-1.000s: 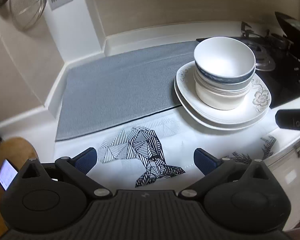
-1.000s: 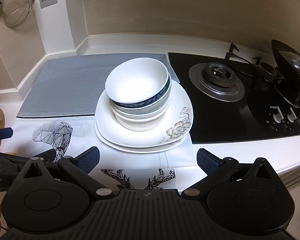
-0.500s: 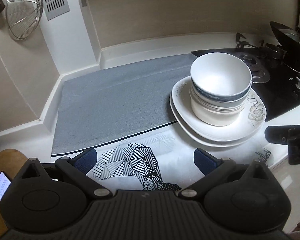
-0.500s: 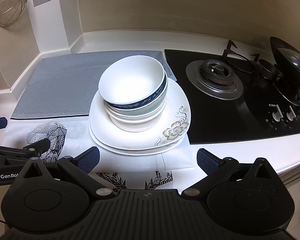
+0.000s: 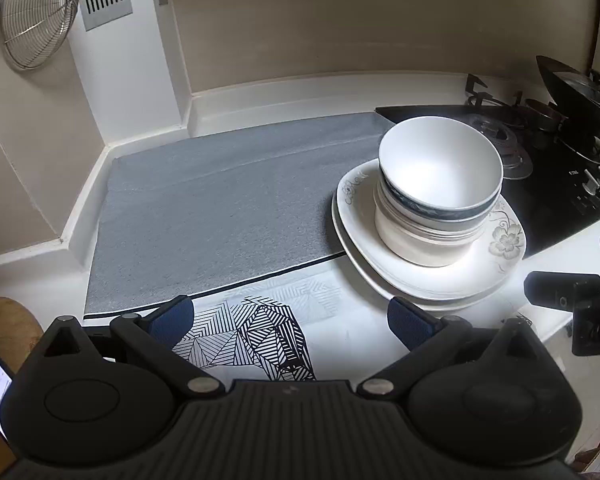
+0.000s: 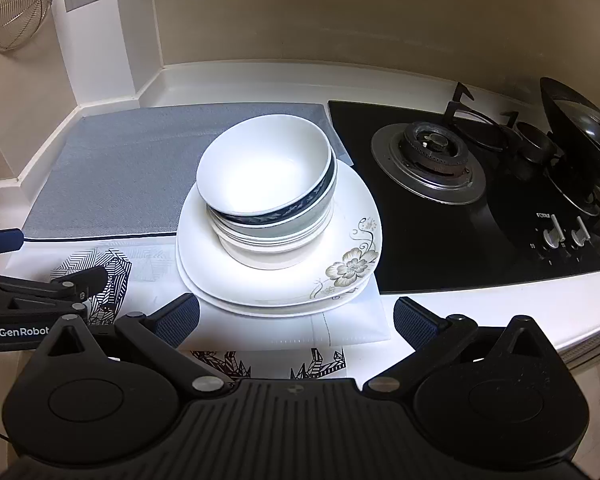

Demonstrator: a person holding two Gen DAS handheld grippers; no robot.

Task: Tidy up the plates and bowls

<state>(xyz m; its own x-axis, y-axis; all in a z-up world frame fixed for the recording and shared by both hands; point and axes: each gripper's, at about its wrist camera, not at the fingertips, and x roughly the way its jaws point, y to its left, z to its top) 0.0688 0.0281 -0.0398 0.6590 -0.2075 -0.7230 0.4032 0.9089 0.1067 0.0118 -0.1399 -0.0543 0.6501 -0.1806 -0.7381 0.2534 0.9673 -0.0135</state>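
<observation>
Both cameras have pulled back and risen since a second ago, so I see the stack smaller and more of the wall above it; the dishes themselves have not shifted.

My left tongs (image 5: 290,318) hang over the patterned white cloth (image 5: 260,320) near the front edge of the tabletop (image 6: 480,300), blue pads wide apart and gripping nothing. My right tongs (image 6: 296,318) hover at the front edge just before the stack, also spread apart and empty.

Two white plates (image 6: 220,272) lie nested flat, straddling the seam between the grey mat (image 6: 132,168) and the patterned cloth, just beside the left edge of the black hob (image 6: 440,240). They are roughly rounded squares with no clear long axis; the flower print (image 6: 350,266) on the upper one sits toward the front-right corner, nearest the hob. On them stands a pile of bowls (image 6: 276,236), mouths up. The top bowl (image 6: 264,164), white with a dark blue band, sits tilted, its mouth leaning toward the front-left.

A wire strainer (image 5: 36,16) hangs on the wall at the back-left corner.
</observation>
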